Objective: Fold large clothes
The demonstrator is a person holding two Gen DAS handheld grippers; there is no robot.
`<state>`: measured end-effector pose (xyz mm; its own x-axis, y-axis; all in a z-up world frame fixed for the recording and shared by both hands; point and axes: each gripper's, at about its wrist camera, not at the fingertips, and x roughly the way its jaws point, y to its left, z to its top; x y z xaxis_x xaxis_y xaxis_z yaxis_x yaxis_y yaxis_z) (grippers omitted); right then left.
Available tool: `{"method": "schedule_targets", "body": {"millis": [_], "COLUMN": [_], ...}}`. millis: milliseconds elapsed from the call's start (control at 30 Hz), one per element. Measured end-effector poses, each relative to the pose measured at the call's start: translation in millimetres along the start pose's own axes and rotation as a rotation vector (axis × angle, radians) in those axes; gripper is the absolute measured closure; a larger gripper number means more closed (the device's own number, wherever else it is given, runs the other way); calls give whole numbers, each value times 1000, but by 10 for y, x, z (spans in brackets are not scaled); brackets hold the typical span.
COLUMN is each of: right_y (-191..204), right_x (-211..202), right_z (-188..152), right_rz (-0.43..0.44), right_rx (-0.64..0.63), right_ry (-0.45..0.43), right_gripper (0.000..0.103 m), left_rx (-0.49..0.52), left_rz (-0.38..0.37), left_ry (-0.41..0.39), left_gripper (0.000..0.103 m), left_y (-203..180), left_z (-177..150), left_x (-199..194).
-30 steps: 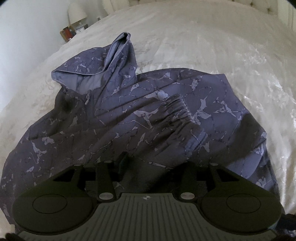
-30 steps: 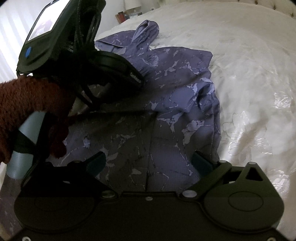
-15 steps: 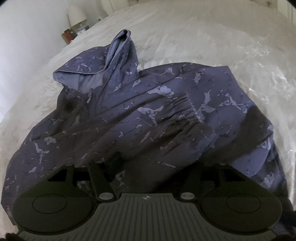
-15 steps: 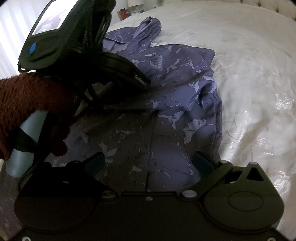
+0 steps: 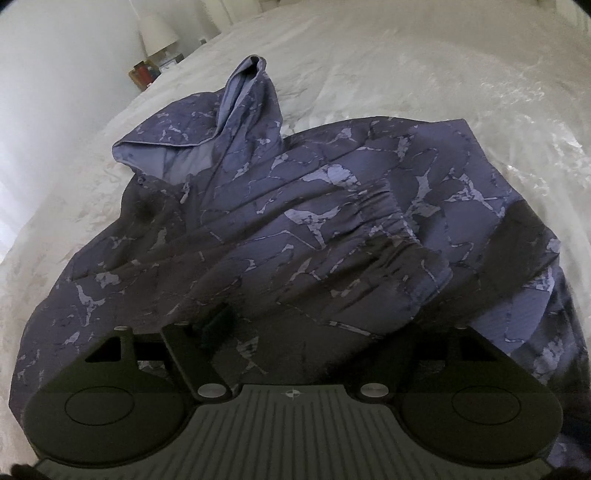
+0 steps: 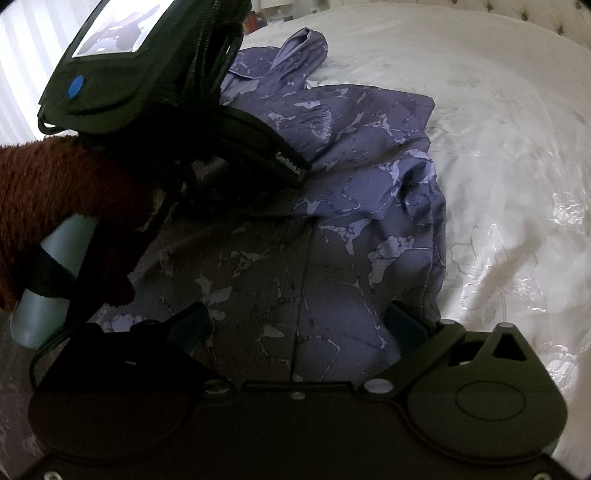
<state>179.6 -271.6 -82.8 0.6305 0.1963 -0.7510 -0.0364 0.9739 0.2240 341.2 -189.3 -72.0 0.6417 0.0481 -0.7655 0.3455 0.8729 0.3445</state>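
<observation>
A purple hooded garment with a pale marbled print point(image 5: 295, 229) lies partly folded on a white bedspread point(image 5: 443, 74), its hood point(image 5: 240, 110) pointing away. It also shows in the right wrist view point(image 6: 351, 184). My left gripper point(image 5: 306, 325) is open low over the near hem, with cloth lying between its fingers; only its left fingertip point(image 5: 218, 325) shows. My right gripper point(image 6: 299, 325) is open over the near hem, cloth flat between its fingers. The left gripper body and the hand in a brown sleeve point(image 6: 74, 192) fill the left of the right wrist view.
A lamp point(image 5: 157, 31) and small items stand on a nightstand beyond the bed's far left corner. Bare bedspread point(image 6: 498, 166) stretches right of the garment. The tufted headboard point(image 6: 535, 14) is at the far right.
Both grippers have moved slightly closer over the garment's near hem. The cloth in front of the left gripper sits a bit higher and more bunched.
</observation>
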Motion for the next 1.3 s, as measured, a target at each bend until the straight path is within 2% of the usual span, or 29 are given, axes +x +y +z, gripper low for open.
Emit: {"method": "schedule_targets", "body": {"millis": [333,533,667,700,767,867,1000,1167,1300], "right_y": [27,70,88,81,51,43,53,62,65], "right_x": [18,37,56,64,73,66,46,11,9], "right_z": [-1,-12,-55,-65,-68,-84,-127,-170,-167], "right_rz": [-10,-23,-32,-29,-16,-7,-10,-8,-13], "right_rx": [-26,-56,-74,-76,-68,-69,-85,-83,-82], "right_ry": [9,17,9,5,5,-2,-21,-40,-45], "right_gripper": [0,0,0,0,0,0,0,0,0], "left_rx": [20,67,125,105,41,-17,-68,-202,-265], "left_rz": [33,97,95,74,17,-18,-16,-31,-64], "left_ry": [7,20,31,32,28,-33,-106,-109,-115], "left_gripper": [22,10,15,20,21,21,20,21,21], "left_y": [-28,-109,-138,-96,43,280,729,1307,1574], "left_z": [3,9,71,80,81,44,-88,-391,-582], "left_x": [24,58,31,-4,-105,-319,-572,-642,-649]}}
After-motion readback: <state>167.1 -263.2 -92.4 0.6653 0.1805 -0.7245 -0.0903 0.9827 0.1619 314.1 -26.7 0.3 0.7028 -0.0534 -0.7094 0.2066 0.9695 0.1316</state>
